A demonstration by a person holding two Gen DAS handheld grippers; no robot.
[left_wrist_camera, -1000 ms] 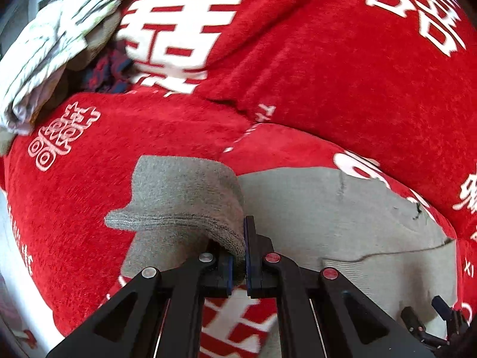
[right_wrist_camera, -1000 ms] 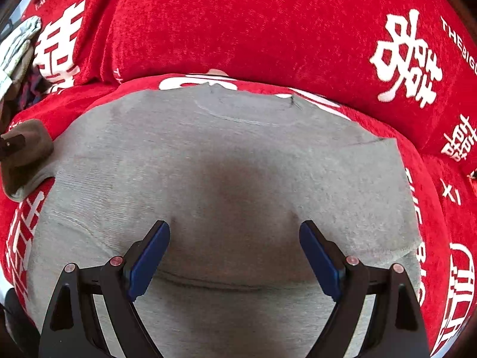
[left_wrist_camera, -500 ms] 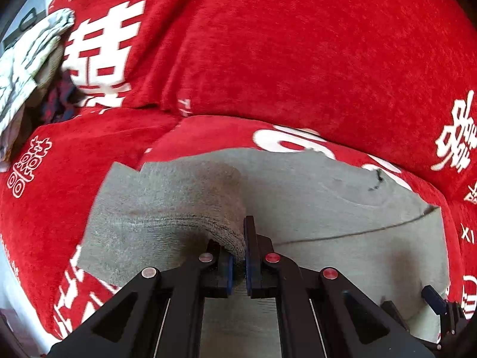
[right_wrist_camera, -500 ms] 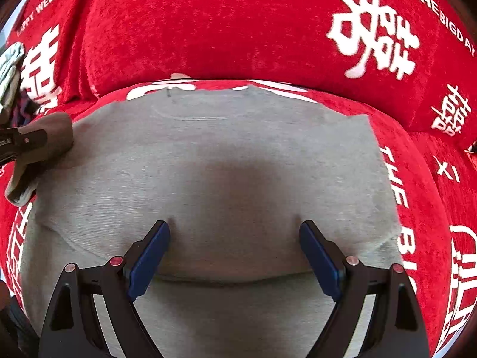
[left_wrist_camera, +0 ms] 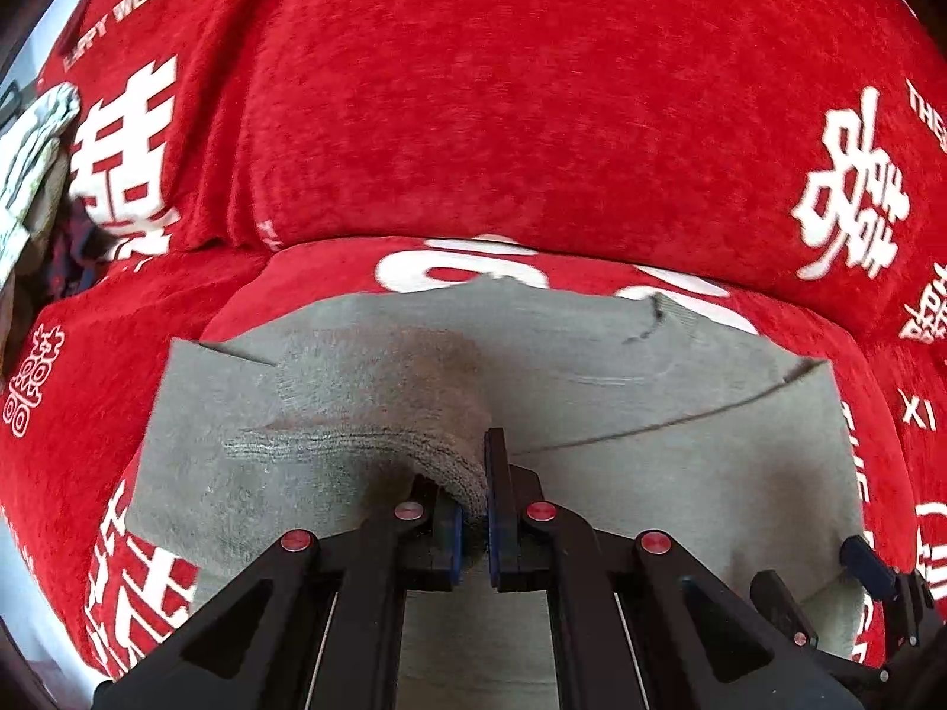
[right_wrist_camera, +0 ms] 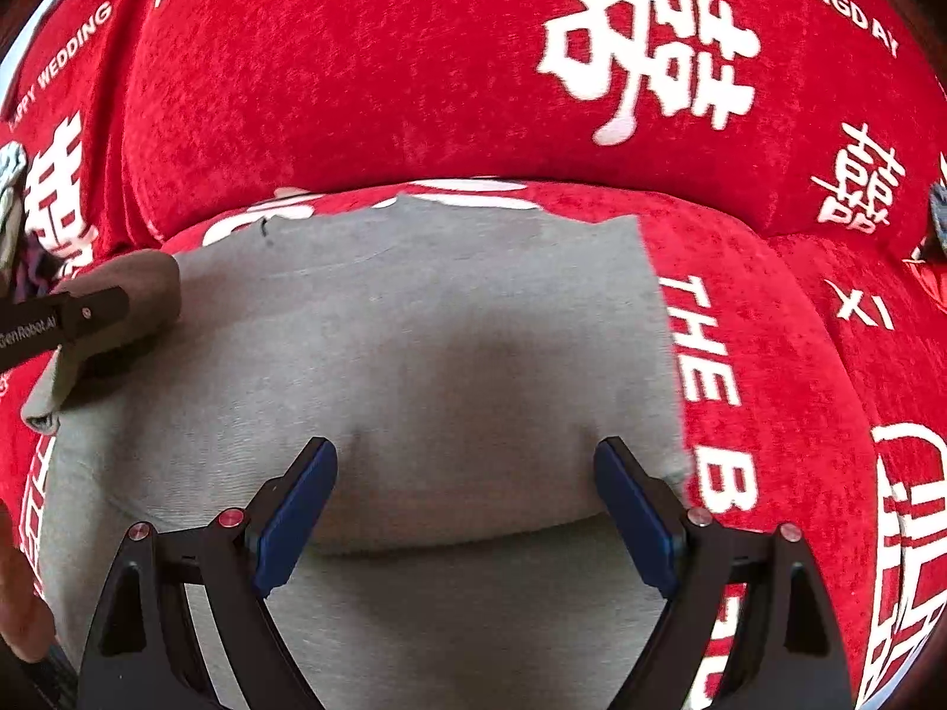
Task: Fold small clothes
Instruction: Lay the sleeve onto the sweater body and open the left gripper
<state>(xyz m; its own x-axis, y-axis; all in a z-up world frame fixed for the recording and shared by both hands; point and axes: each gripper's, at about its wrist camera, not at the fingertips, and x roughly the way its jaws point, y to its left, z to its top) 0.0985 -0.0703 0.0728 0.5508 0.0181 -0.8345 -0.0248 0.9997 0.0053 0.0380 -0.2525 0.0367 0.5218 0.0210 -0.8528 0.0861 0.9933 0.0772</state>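
A small grey knitted garment [left_wrist_camera: 621, 414] [right_wrist_camera: 414, 343] lies spread on a red sofa seat. My left gripper [left_wrist_camera: 473, 509] is shut on the garment's sleeve cuff [left_wrist_camera: 379, 414], holding it lifted over the garment's left part. In the right wrist view that same gripper [right_wrist_camera: 71, 319] shows at the far left with the cuff [right_wrist_camera: 127, 290] in it. My right gripper [right_wrist_camera: 464, 491] is open, its blue pads resting wide apart on the garment's lower middle; its tips [left_wrist_camera: 870, 568] show at the lower right in the left wrist view.
The sofa's red cover [left_wrist_camera: 532, 118] with white characters rises as a backrest behind the garment. A heap of other clothes [left_wrist_camera: 29, 154] lies at the far left. A person's hand [right_wrist_camera: 18, 603] shows at the lower left edge.
My left gripper has carried the cuff to the right, from over the bare red seat to over the garment's body. The right gripper has shifted right over the garment and stays open.
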